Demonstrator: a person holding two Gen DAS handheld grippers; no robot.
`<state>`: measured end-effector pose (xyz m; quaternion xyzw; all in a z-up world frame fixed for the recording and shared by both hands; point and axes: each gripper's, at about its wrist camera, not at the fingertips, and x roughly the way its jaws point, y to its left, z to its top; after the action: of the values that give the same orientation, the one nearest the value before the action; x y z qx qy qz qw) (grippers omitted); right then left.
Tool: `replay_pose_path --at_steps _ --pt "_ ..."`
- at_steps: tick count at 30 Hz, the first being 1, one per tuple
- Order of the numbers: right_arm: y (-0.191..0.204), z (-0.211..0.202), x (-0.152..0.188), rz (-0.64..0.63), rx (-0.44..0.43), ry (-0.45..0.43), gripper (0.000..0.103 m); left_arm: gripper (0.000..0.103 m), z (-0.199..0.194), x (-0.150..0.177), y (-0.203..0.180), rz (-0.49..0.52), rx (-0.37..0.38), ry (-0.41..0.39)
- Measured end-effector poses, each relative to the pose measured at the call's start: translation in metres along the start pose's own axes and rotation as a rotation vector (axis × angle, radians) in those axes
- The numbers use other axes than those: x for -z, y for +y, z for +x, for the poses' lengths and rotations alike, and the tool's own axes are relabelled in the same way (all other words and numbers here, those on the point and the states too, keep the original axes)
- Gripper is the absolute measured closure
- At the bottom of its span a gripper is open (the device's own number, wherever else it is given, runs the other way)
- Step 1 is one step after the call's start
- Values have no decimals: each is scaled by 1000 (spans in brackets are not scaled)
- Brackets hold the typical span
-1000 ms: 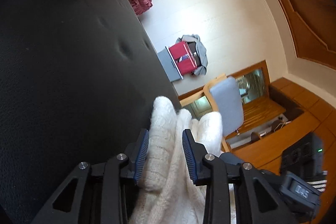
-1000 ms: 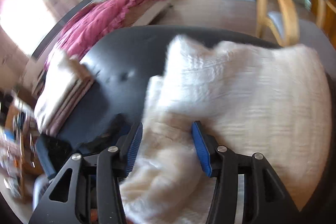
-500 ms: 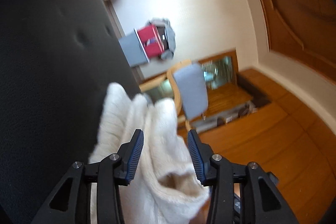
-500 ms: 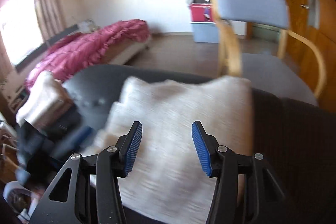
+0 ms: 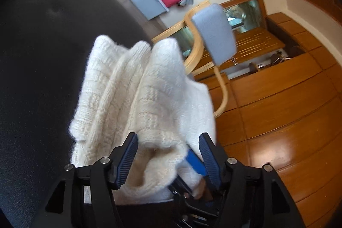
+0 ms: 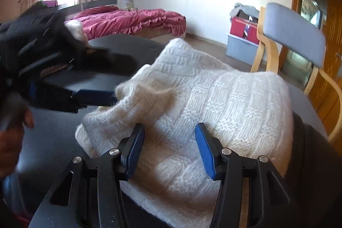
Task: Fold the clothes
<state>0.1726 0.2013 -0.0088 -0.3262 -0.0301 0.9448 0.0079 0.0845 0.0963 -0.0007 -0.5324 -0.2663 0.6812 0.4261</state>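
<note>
Since a second ago, my left gripper (image 5: 168, 158) has let go of the sweater (image 6: 213, 108); its jaws are opening, with a loose fold lying between the pads but not pinched. My right gripper (image 6: 170, 149) has swung across and now hovers over the near edge, jaws partly apart, gripping nothing. White and knitted, the sweater lies folded over on the dark cushion (image 6: 53, 138), a chair (image 6: 292, 35) beyond on the right. I judge this fold is laid; tidying comes next.
</note>
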Motion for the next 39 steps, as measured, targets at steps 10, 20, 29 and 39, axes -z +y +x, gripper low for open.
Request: replay_pose_path --at_steps 10,20,29,39 --pt "-7 0 2 32 -76 -16 50 42 8 10 -17 89 -221 -33" --pt "-26 -23 8 126 -140 -83 50 72 32 4 -8 -24 -93 69" --pt "-19 -67 51 117 -247 29 76 82 4 6 -55 145 33 0" --pt "-39 -41 54 256 3 169 77 85 -56 -8 -93 229 210 -84"
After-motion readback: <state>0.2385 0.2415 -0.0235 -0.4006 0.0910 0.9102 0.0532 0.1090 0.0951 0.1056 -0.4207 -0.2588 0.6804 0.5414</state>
